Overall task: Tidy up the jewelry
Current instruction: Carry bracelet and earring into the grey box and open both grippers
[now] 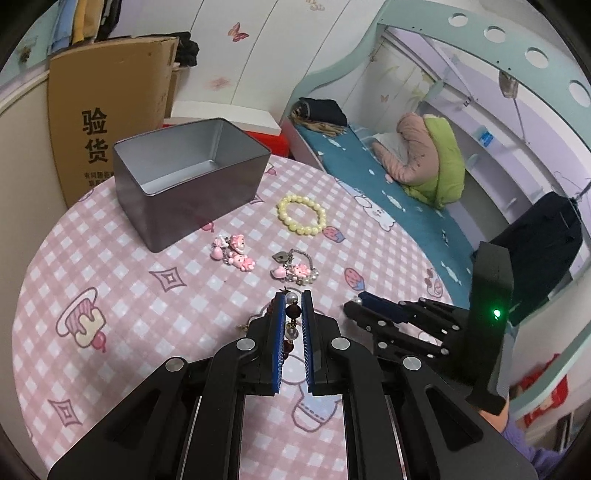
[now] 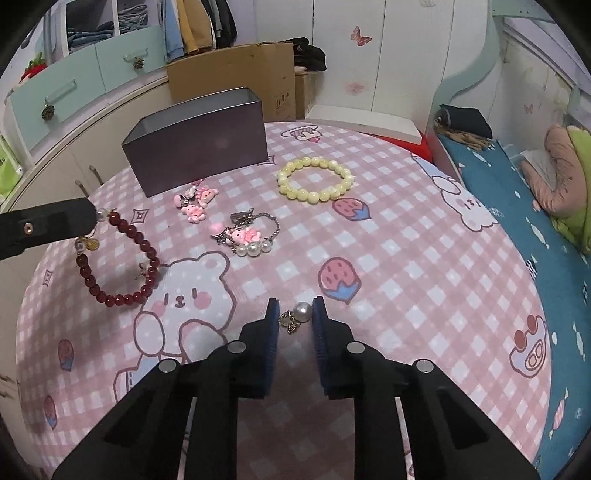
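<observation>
Near the open grey metal tin (image 1: 188, 177), on the pink checked tablecloth (image 2: 406, 258), we clamp the dark red bead bracelet (image 2: 122, 258) in our closed left gripper (image 1: 294, 308). Our right gripper (image 2: 295, 314) stands slightly parted around the pearl earring (image 2: 301, 312), pads apparently not pressing.

Behind the worktop (image 2: 406, 258), covered in pink checked cloth with cartoon bears and strawberries: a tall cardboard box (image 1: 110, 122) printed with black characters, leaning upright. To the right, a bed (image 1: 388, 177) with teal sheet, a pink and green jacket (image 1: 432, 158) lying on it. Butterfly stickers (image 2: 360, 36) on white wardrobe doors.
</observation>
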The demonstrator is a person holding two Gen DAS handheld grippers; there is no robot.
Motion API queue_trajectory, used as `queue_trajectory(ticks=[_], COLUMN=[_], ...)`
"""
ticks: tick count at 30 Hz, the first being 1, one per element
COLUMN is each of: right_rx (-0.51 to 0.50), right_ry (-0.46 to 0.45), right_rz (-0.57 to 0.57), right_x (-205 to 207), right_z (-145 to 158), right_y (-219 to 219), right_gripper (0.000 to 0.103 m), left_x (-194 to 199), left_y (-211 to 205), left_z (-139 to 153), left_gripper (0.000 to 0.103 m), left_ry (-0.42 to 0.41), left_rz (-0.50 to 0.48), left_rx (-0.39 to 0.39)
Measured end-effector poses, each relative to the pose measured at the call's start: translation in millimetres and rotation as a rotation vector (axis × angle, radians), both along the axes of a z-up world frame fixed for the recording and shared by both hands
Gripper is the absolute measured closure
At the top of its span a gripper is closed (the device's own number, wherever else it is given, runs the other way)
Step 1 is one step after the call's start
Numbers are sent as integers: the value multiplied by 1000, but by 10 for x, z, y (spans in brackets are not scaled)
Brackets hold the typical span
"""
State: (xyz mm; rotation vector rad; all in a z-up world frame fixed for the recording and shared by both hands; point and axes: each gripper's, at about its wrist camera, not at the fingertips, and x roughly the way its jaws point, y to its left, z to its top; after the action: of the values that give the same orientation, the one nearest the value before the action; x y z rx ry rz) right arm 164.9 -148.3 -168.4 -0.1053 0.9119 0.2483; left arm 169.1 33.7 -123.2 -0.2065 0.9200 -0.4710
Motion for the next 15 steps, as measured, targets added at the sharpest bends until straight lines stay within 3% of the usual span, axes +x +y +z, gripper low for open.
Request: queue_trajectory(ticks=[8,15], right_rx=[72,167], right_ry=[-15,-64], right_rz=[-4,24], right_x=[24,220], right_z=[189,604], right_y=[-85,-86], right_gripper=[86,86], left_x=[83,279], left_y=[-24,49], left_z=[182,714], left_gripper=[94,94], left_ry=[-47,-154], left_rz=[-26,-58], left_rx=[-5,-60])
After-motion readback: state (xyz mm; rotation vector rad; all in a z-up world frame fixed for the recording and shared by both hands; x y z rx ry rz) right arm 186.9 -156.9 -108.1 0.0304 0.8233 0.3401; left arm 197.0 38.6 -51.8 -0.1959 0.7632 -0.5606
